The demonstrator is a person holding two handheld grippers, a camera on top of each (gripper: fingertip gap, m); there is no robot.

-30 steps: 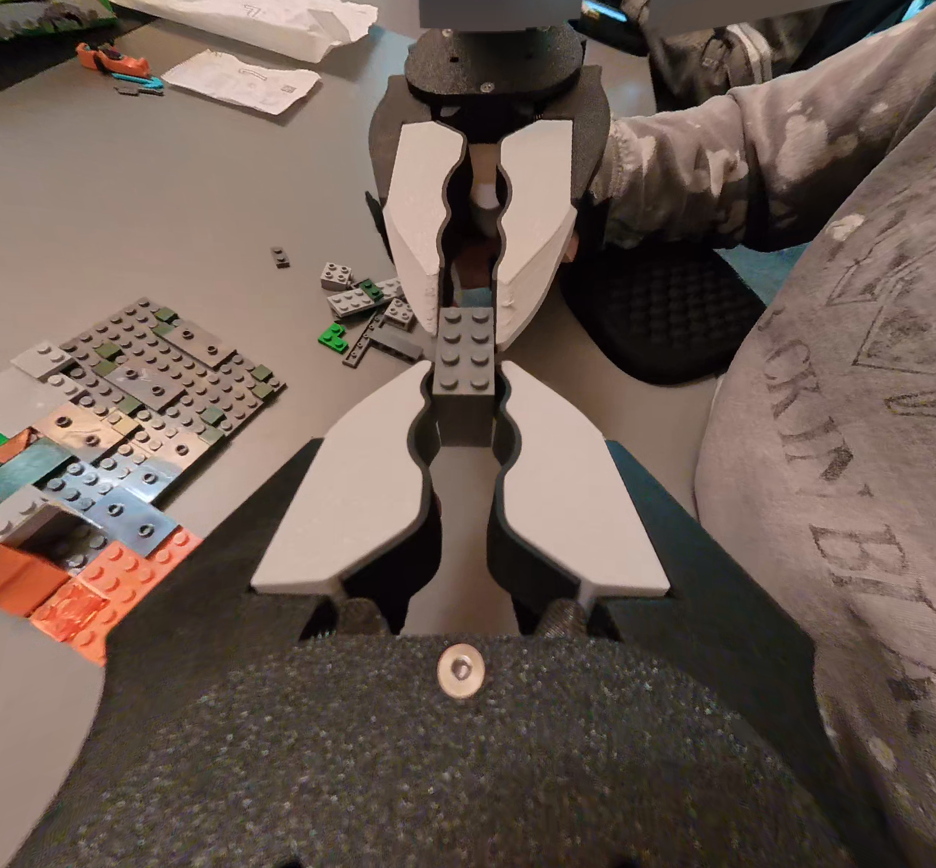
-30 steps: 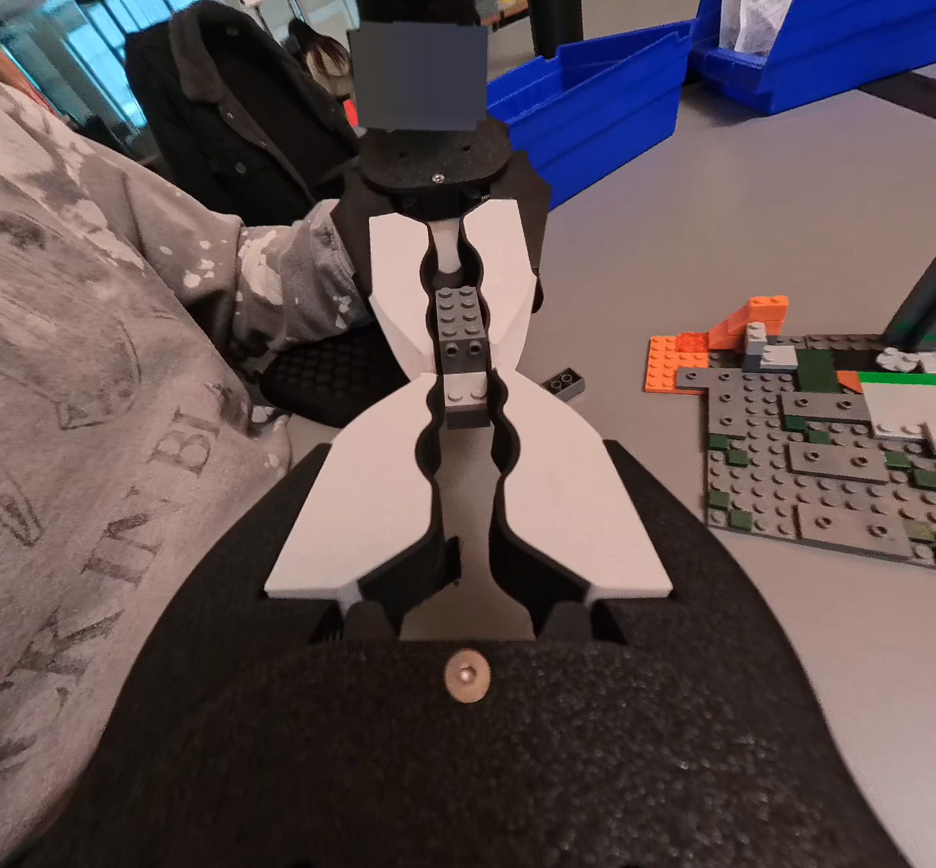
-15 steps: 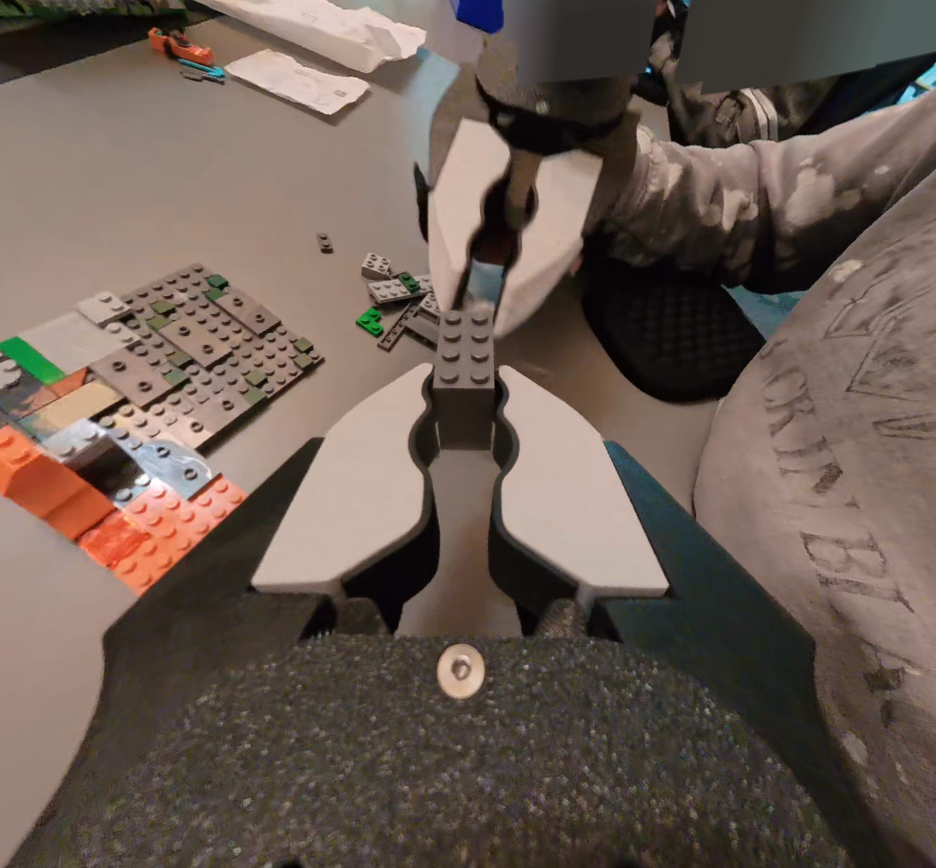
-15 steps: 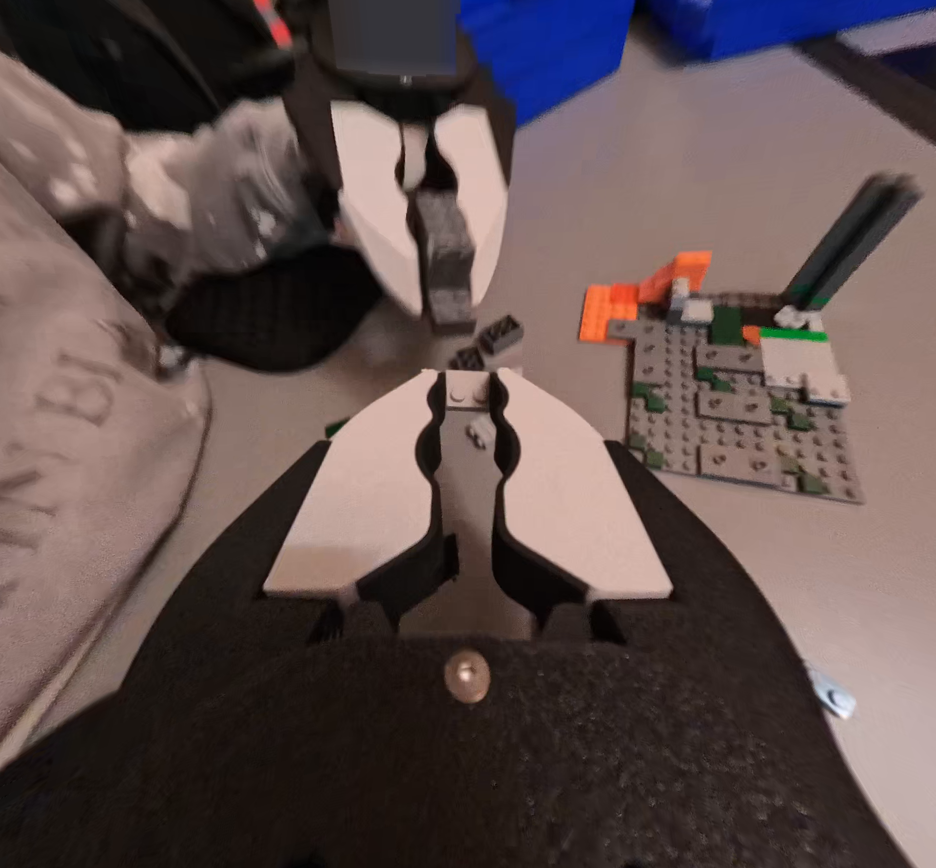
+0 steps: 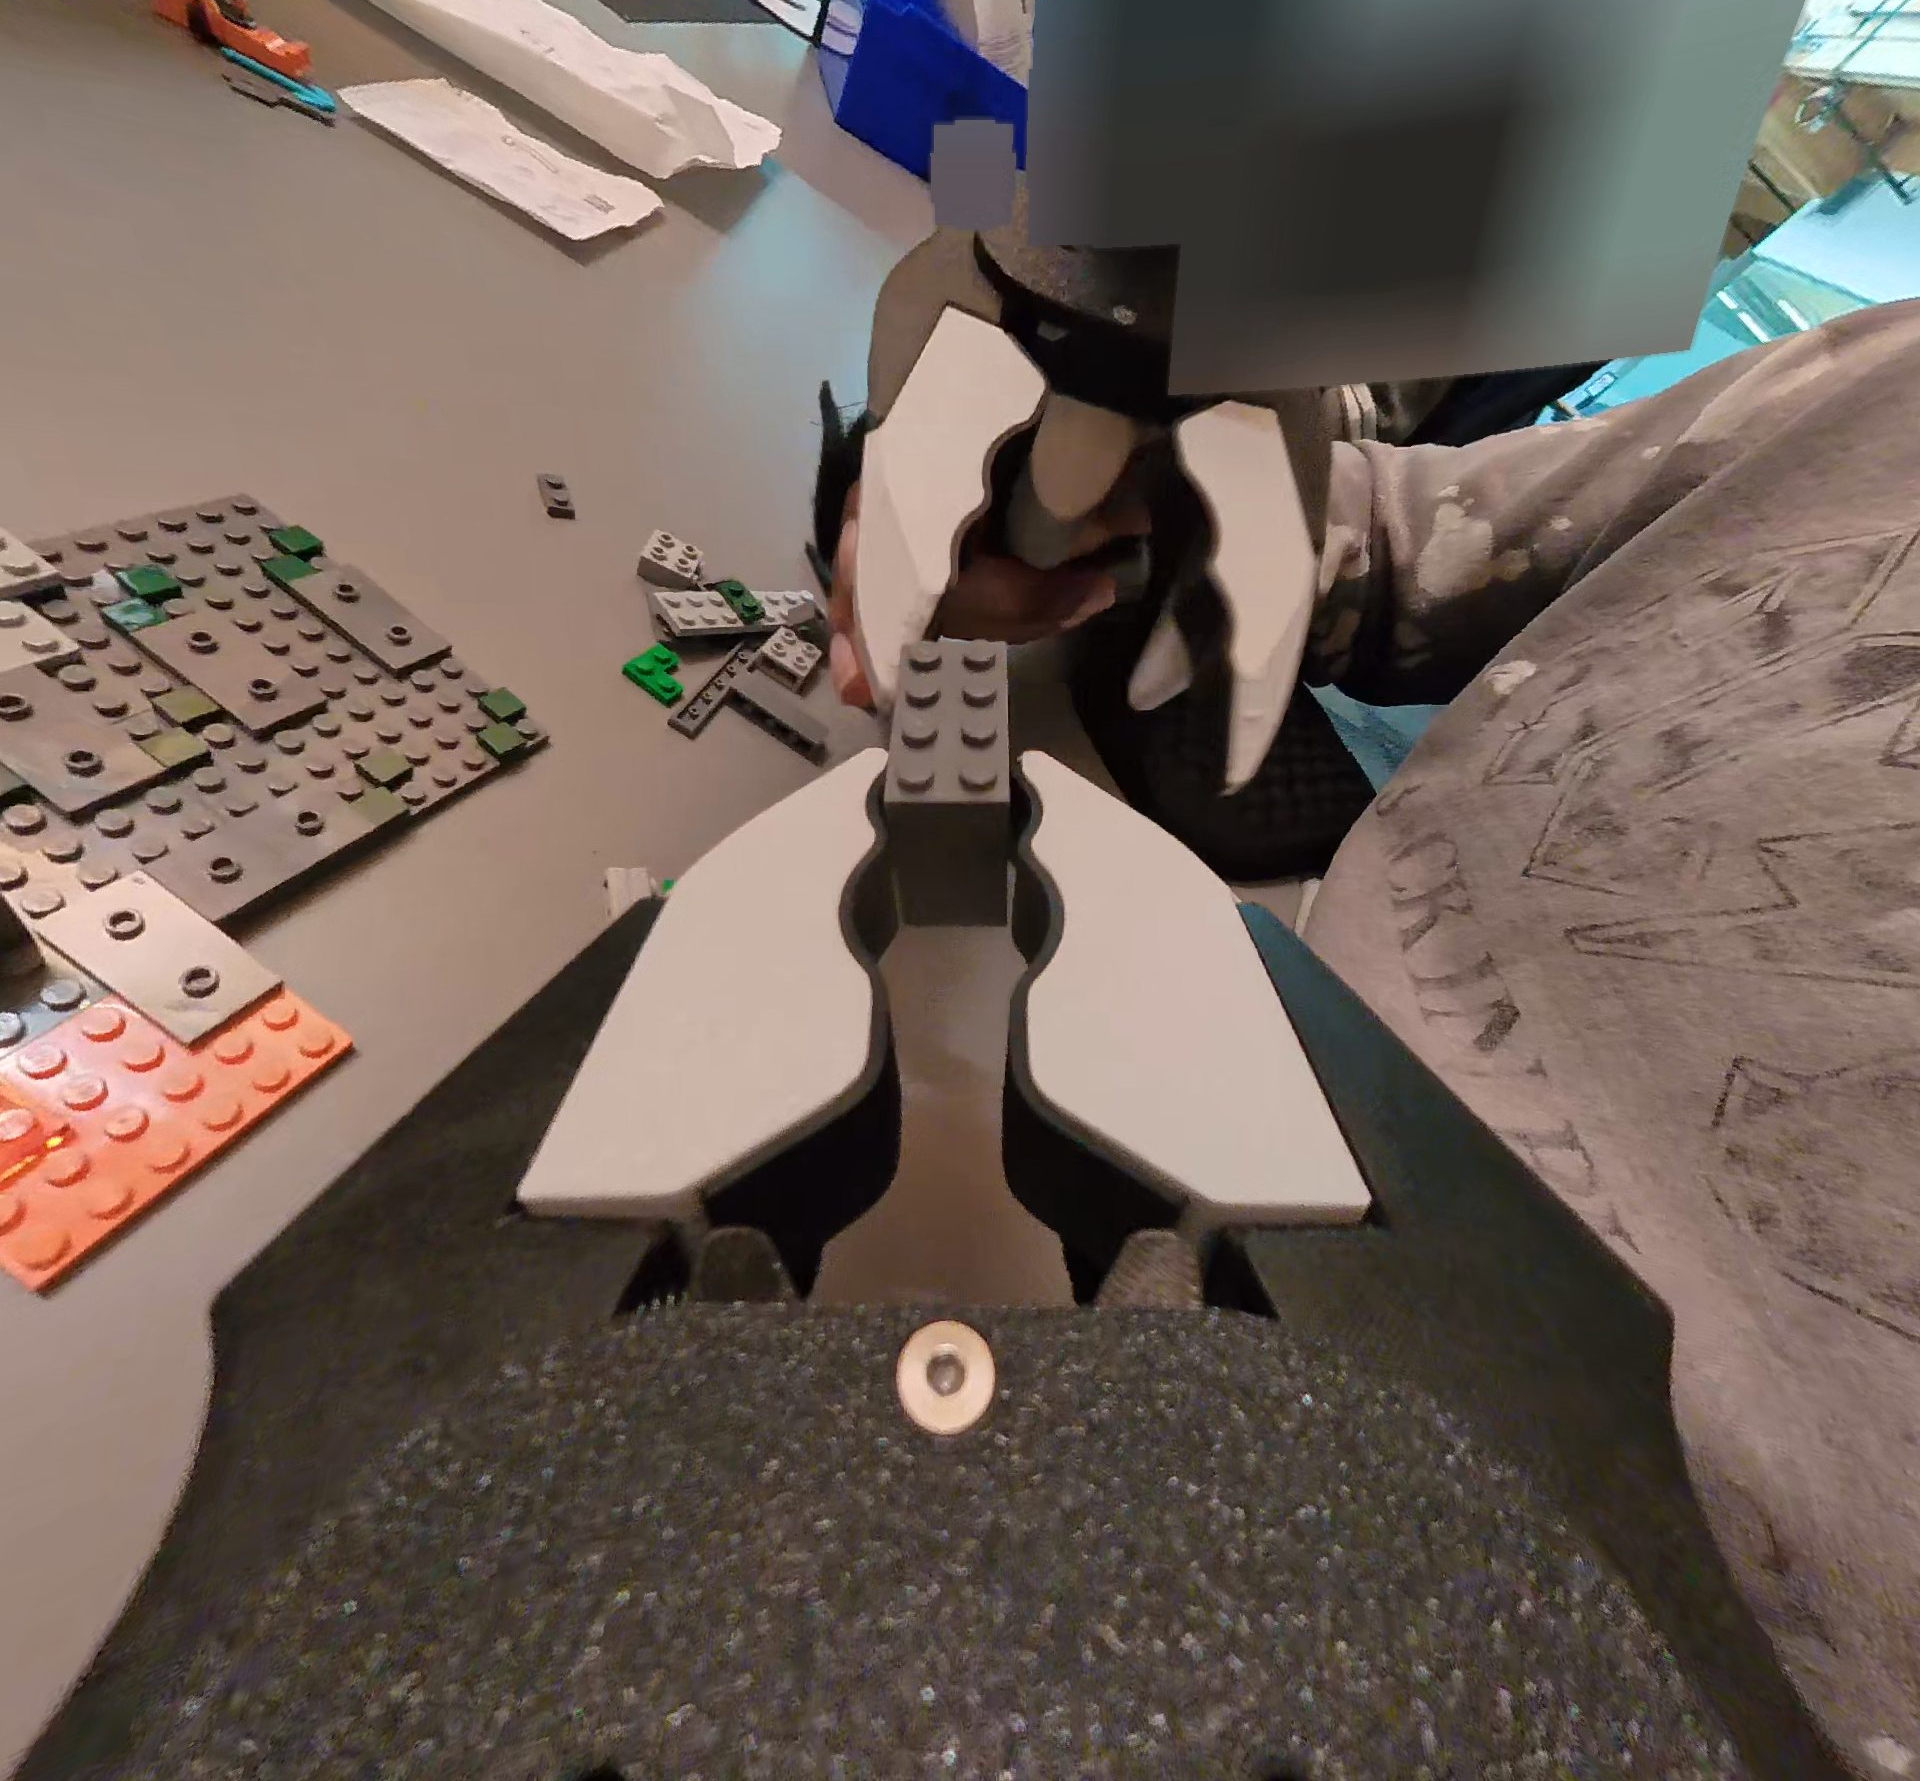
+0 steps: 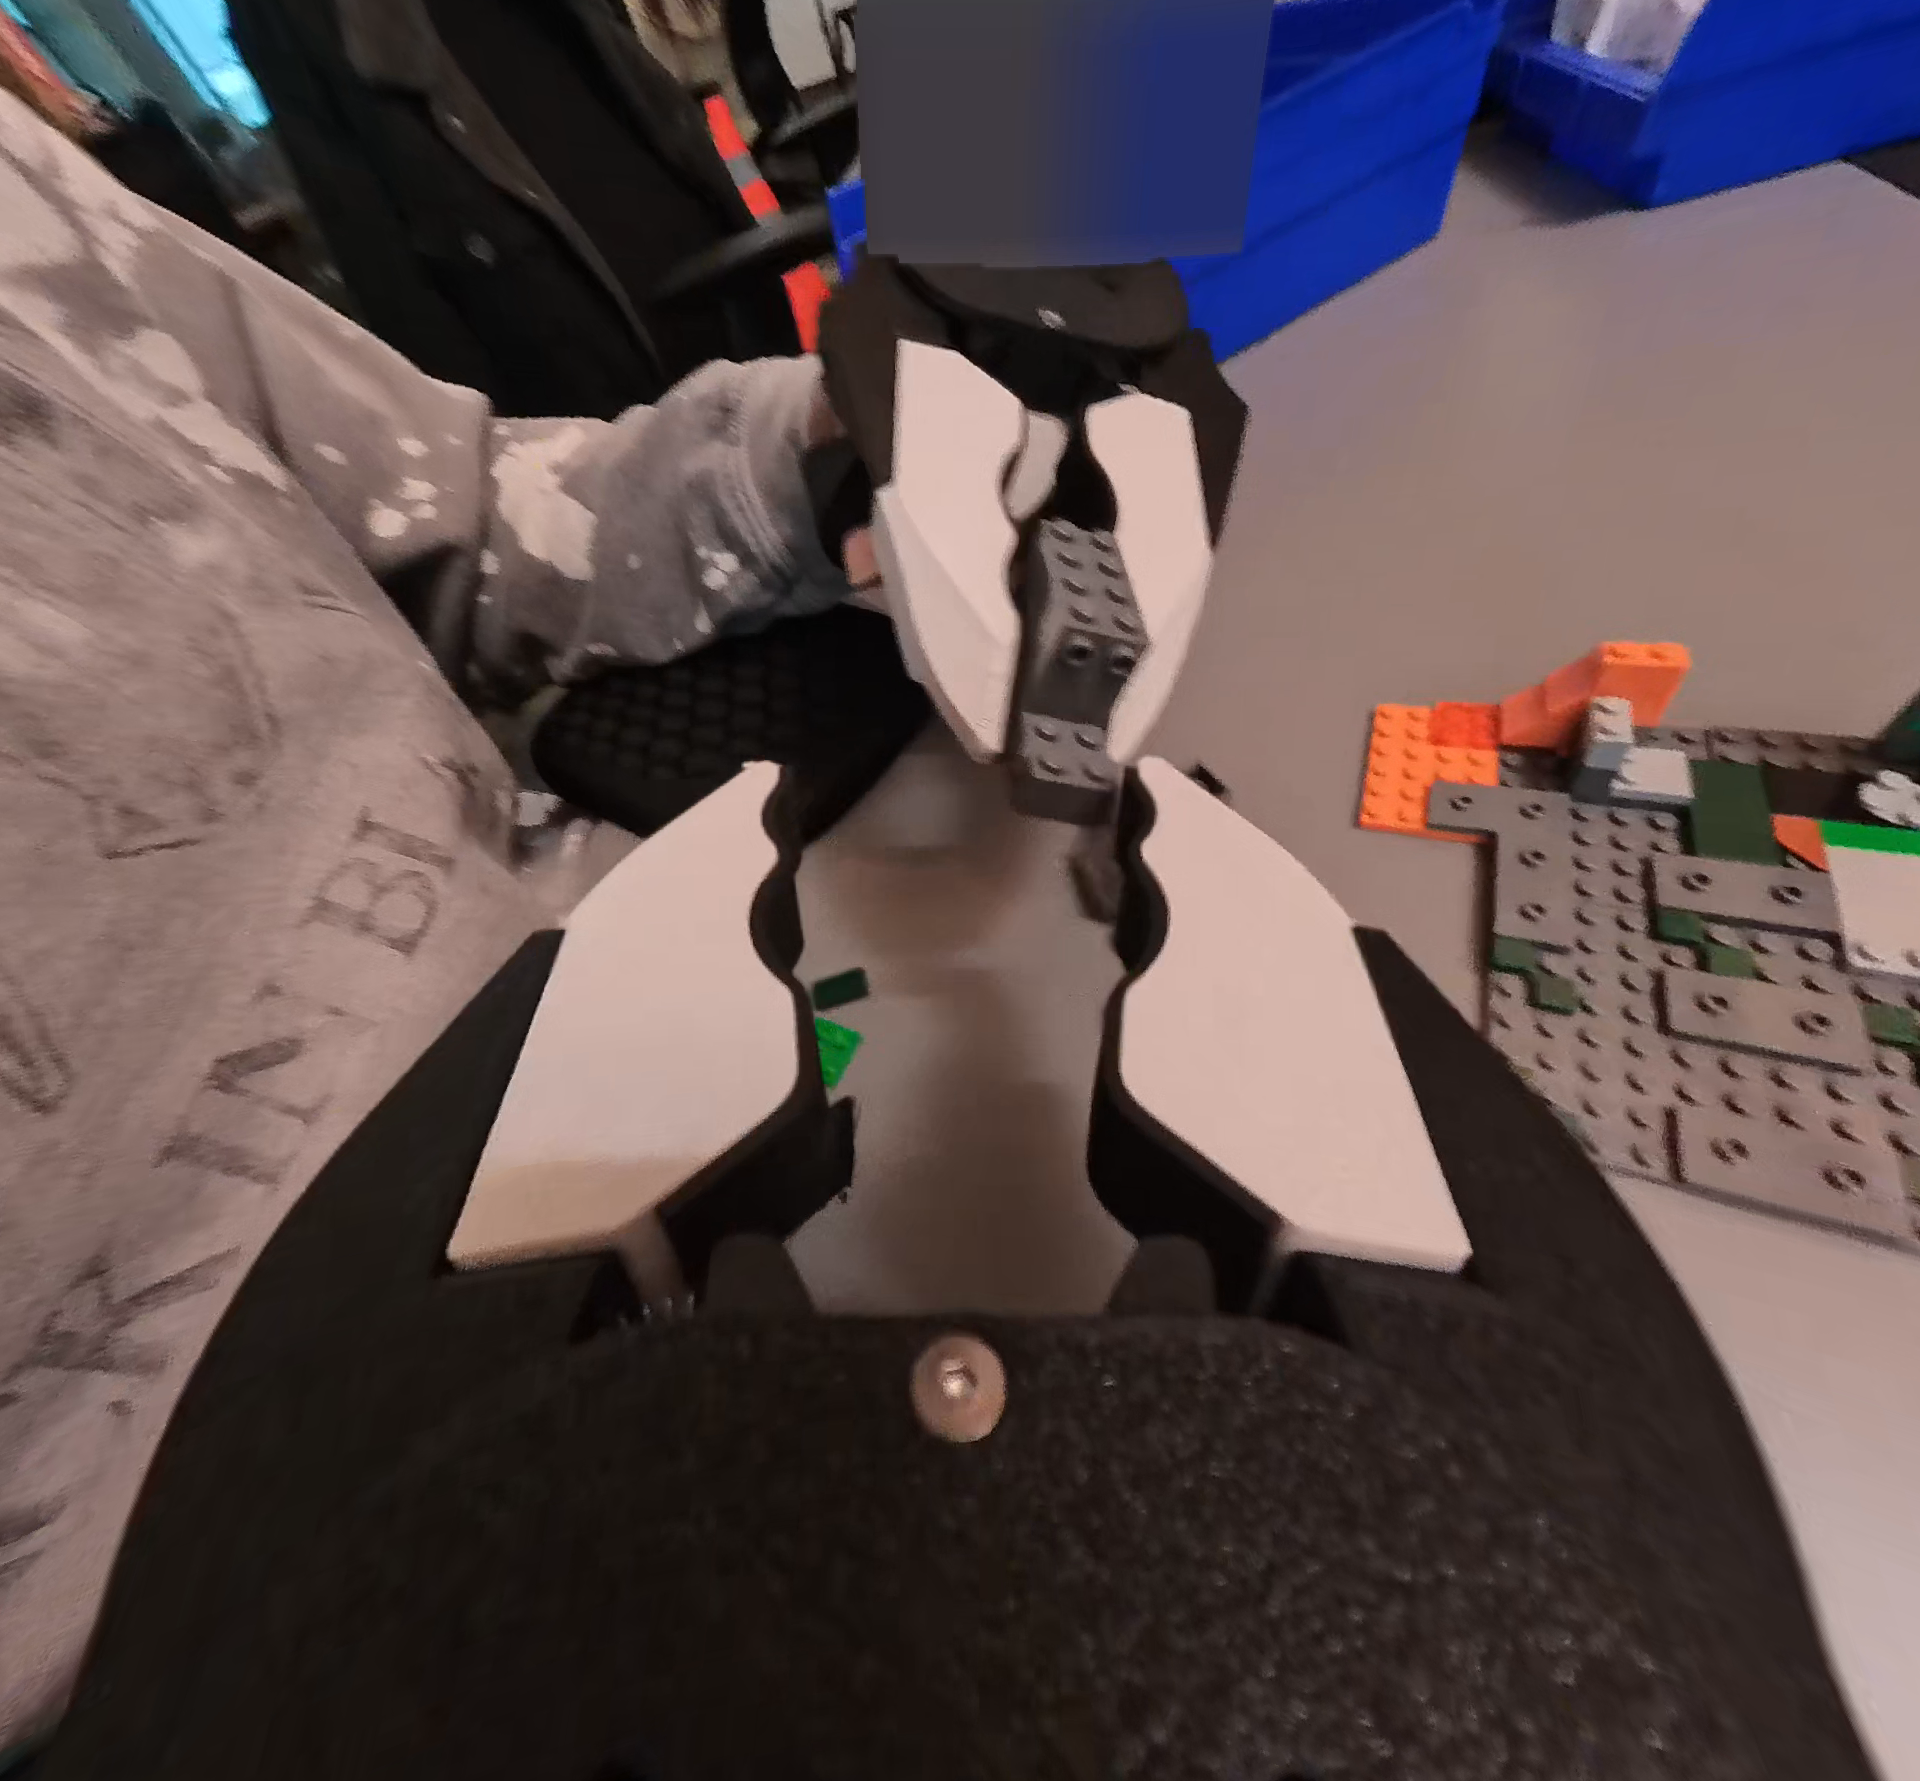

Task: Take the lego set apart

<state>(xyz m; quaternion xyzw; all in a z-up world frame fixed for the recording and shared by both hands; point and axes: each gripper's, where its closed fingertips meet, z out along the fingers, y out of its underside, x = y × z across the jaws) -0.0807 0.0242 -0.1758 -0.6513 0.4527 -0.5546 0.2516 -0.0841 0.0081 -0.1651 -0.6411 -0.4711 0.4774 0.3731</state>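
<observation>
Fingers of the left gripper [image 5: 948, 801] are pinching a dark grey brick [image 5: 948, 775] at their tips, studs facing up, while the right gripper [image 6: 951, 796] is standing with its jaws spread wide and nothing between them. Lego pieces are lying on the grey table [image 5: 312, 329]: the studded grey baseplate [image 5: 239, 692] (with orange plates [image 5: 135, 1129] at its near edge) is sitting to the left of the held brick, and a small pile of loose bricks [image 5: 727, 630] is resting between the baseplate and the grippers.
</observation>
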